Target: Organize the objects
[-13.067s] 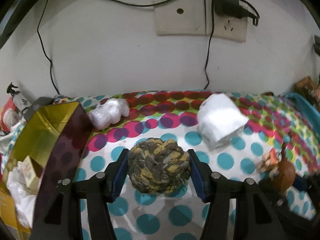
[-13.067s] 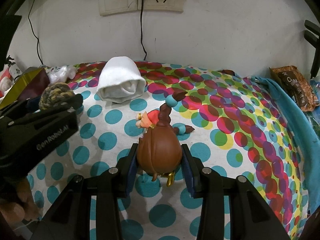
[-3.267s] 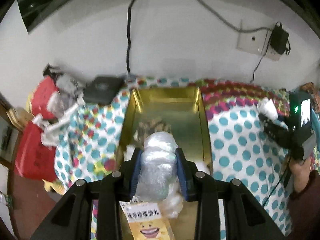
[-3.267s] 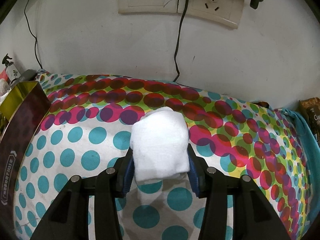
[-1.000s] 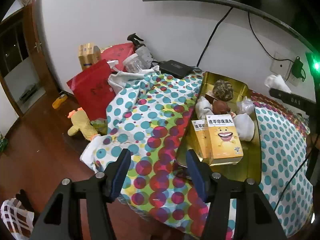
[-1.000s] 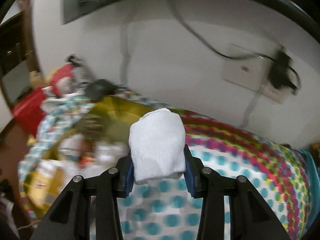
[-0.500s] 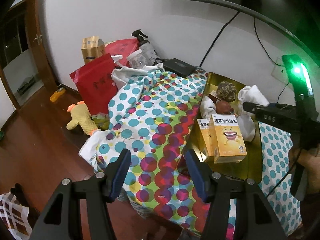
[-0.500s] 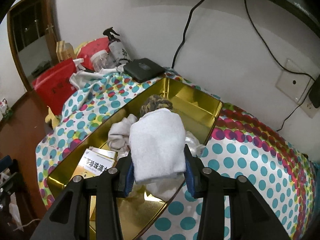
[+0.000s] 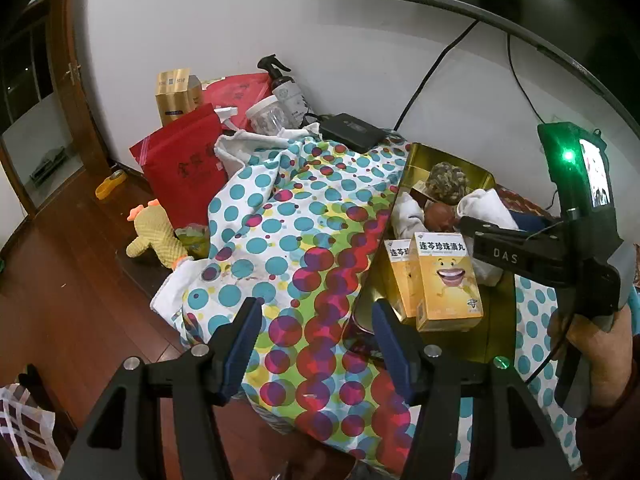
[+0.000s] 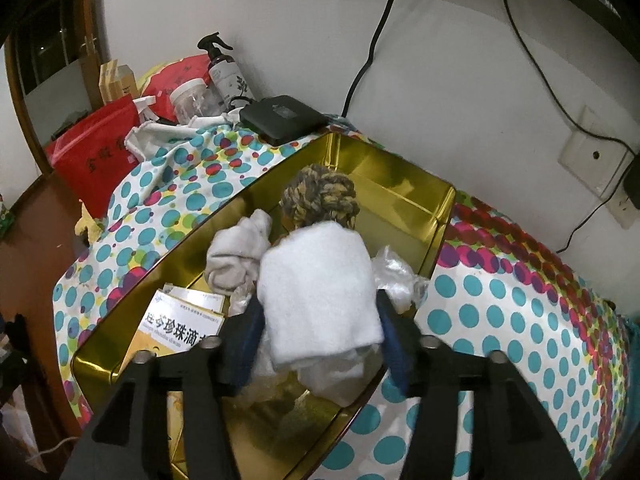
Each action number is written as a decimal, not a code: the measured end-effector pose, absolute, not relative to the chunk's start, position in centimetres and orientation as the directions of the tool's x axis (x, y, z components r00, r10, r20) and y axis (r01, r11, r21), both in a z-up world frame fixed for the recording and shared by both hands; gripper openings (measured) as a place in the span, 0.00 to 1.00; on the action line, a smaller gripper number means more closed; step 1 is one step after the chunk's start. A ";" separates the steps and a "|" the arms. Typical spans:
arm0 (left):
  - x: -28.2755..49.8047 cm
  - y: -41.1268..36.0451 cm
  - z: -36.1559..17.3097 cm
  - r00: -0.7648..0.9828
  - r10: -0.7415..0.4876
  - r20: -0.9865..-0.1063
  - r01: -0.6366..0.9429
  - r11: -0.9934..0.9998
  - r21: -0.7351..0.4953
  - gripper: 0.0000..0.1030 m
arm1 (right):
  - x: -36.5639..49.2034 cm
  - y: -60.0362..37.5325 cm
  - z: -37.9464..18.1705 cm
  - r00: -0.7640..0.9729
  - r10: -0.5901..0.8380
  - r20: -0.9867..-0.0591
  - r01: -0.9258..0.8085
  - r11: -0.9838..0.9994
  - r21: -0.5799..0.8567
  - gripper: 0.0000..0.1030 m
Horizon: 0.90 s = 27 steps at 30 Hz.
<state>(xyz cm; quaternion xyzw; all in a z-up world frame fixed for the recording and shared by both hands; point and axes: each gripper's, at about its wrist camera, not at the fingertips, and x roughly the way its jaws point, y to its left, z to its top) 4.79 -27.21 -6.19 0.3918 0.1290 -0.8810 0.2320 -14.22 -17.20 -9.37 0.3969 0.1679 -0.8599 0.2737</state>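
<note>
Right tool (image 10: 320, 344) clamped on folded white towel (image 10: 320, 288), long axis toward 12 o'clock, over gold tin (image 10: 400, 184), rope ball (image 10: 320, 200) at 12, left tool (image 9: 316, 336) wide, empty.

A white wall (image 9: 360, 60) backs the polka-dot cloth (image 9: 280, 240); wooden floor (image 9: 60, 280) below.
</note>
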 end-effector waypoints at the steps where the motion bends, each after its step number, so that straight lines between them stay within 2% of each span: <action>1: 4.8 -27.2 -6.2 -0.583 -0.310 -0.751 0.512 -0.858 -0.043 0.57 | -14.2 -17.2 -9.2 -0.546 -0.335 -0.768 0.600 -0.796 -0.079 0.69; 3: 4.7 -27.2 -6.1 -0.579 -0.311 -0.753 0.514 -0.857 -0.041 0.57 | -14.0 -17.2 -8.7 -0.563 -0.335 -0.755 0.596 -0.798 -0.090 0.70; 6: 4.7 -27.1 -5.9 -0.580 -0.312 -0.753 0.514 -0.857 -0.041 0.57 | -13.5 -17.2 -7.9 -0.573 -0.340 -0.746 0.601 -0.793 -0.100 0.80; 9: 4.8 -26.9 -5.4 -0.583 -0.320 -0.747 0.516 -0.856 -0.036 0.57 | -12.7 -16.8 -6.9 -0.587 -0.350 -0.730 0.600 -0.793 -0.103 0.82; 13: 5.2 -26.2 -4.6 -0.583 -0.327 -0.744 0.515 -0.857 -0.026 0.58 | -11.3 -15.7 -5.0 -0.631 -0.350 -0.693 0.580 -0.805 -0.122 0.96; 16: 5.5 -25.5 -3.8 -0.585 -0.335 -0.739 0.514 -0.857 -0.018 0.71 | -10.1 -14.4 -3.4 -0.672 -0.336 -0.660 0.551 -0.822 -0.143 0.99; 21: 6.0 -23.9 -2.5 -0.599 -0.333 -0.728 0.492 -0.871 -0.005 0.74 | -7.5 -11.5 -1.6 -0.700 -0.311 -0.642 0.508 -0.849 -0.143 0.99; 27: 6.4 -21.4 -1.7 -0.612 -0.298 -0.732 0.442 -0.897 -0.005 0.78 | -4.1 -6.3 -0.5 -0.682 -0.331 -0.652 0.477 -0.877 -0.053 0.99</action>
